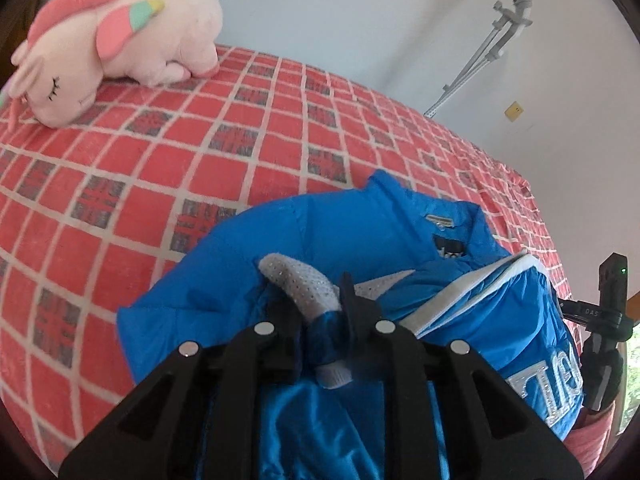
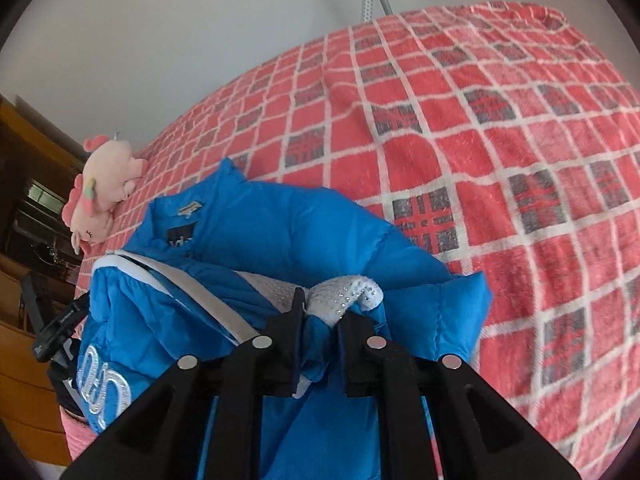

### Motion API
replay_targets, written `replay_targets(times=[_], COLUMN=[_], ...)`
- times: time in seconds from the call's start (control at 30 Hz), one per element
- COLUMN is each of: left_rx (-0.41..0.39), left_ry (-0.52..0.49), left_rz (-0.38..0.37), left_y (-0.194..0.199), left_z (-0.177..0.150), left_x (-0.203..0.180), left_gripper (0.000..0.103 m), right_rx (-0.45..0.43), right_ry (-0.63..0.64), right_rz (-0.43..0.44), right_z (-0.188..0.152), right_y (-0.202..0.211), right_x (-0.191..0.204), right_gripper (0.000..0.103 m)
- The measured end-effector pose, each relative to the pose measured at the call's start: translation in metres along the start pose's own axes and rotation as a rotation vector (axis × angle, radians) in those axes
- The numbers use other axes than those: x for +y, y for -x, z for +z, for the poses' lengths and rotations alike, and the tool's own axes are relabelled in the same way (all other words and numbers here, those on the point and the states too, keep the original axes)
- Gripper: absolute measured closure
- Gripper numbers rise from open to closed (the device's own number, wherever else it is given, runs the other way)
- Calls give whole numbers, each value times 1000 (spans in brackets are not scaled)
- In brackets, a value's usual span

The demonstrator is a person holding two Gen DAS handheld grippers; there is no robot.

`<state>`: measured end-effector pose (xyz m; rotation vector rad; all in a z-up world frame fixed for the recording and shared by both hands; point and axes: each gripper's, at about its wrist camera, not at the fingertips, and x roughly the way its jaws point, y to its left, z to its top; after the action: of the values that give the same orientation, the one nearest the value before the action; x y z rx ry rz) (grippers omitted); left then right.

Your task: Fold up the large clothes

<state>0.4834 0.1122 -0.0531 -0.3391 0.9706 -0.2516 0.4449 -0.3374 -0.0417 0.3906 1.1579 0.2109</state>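
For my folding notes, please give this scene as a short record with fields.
garment: blue padded jacket, bunched, collar toward the wall
surface: bed with red checked blanket
left gripper: shut on a grey-white cuff
right gripper: shut on the other cuff
other item: pink plush toy, apart from the jacket

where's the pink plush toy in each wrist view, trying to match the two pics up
Left wrist view: the pink plush toy lies at the upper left, on the far part of the red checked blanket.
Right wrist view: the same toy sits small at the left edge, beyond the blue jacket.
Shared landmark: the jacket's black collar label.
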Motion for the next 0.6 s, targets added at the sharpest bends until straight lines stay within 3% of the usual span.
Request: replay_targets(times=[0.13,0.23,0.27,0.3,0.37,0.47,0.6], left_rx=[21,42,41,36,6,-49,-55], left_ry=[3,11,22,29,34,9,-17], left_rz=[2,-18,-36,-57,-78,-80,35], left_y=[-1,14,24,33,57,89,94], left_z=[2,2,2,1,-4,-17,-40], left_x=[0,-2,-2,-2,0,4,13], left_gripper=[84,76,70,66,42,40,40], right_rx=[8,-2,-6,-15,-68,-105,-90], right_ry=[10,23,19,11,14,79,98], right_rz=[0,24,51,86,92,47,13], right_z=[0,-4,-5,-7,-14,-31,-47], right_y=[2,20,26,35,57,81,77], right_x=[2,5,5,3,0,3,1], right_gripper=[85,72,62,42,19,20,20])
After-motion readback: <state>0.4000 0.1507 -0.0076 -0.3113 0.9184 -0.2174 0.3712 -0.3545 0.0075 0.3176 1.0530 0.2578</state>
